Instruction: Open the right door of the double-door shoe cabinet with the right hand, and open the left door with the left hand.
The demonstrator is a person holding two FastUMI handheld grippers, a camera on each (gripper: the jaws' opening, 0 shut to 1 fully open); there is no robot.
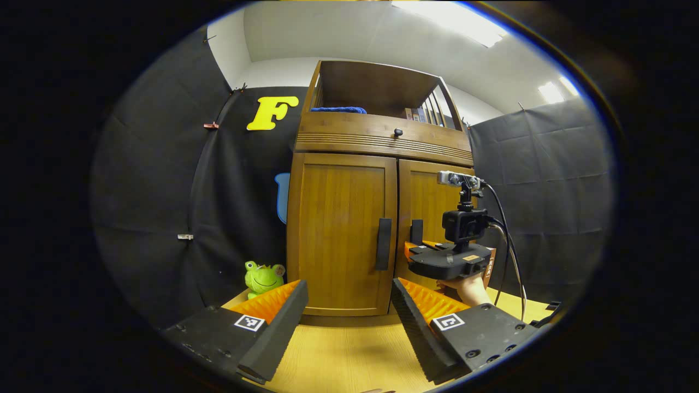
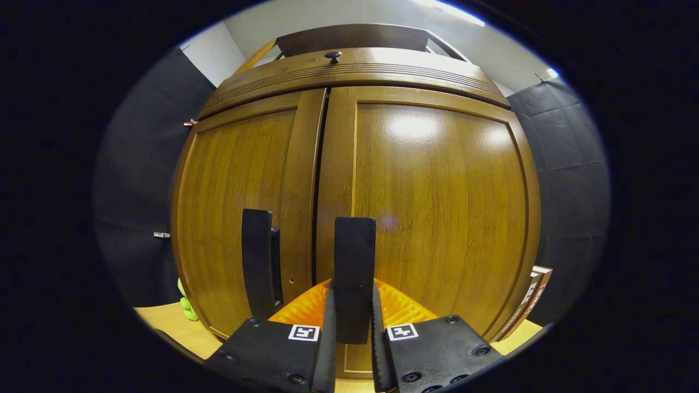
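One door handle (image 2: pixel 354 273) between right tool (image 2: pixel 352 322) fingers.

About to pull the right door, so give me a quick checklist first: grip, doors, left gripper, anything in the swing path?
1. Right gripper closed on right door handle: ok, both fingers press it.
2. Right door shut: ok.
3. Left door shut: ok.
4. Left gripper open, short of left door handle: ok.
5. Right door's swing path: cannot tell.
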